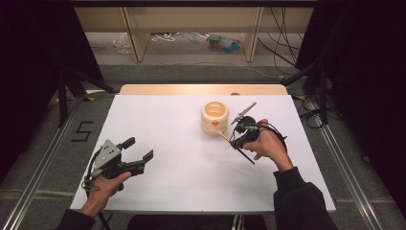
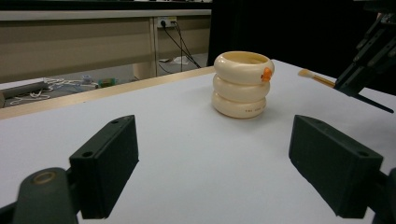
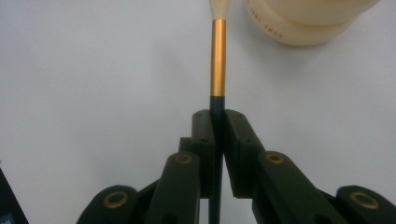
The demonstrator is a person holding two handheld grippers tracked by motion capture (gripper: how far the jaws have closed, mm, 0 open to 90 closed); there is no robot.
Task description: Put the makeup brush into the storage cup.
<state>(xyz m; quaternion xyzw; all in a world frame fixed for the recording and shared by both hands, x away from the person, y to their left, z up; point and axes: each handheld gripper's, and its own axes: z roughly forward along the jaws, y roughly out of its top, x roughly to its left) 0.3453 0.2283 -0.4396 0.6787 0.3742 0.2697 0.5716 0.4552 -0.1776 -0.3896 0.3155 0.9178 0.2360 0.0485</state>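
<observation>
Brush [image 3: 218,60] — between right claw [image 3: 217,122] pads

Cream holder [image 1: 214,118] with orange spot; brush [image 3: 218,56] gold, dark-handled; black tongs [image 3: 218,116]; white table [image 1: 182,163]

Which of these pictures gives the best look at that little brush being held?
The right gripper view: the brush runs up the middle, its gold ferrule and pale tip sharp, its dark handle clamped between the jaws. The high view shows it small beside the cream holder. The left gripper view shows its tip at a distance.
</observation>
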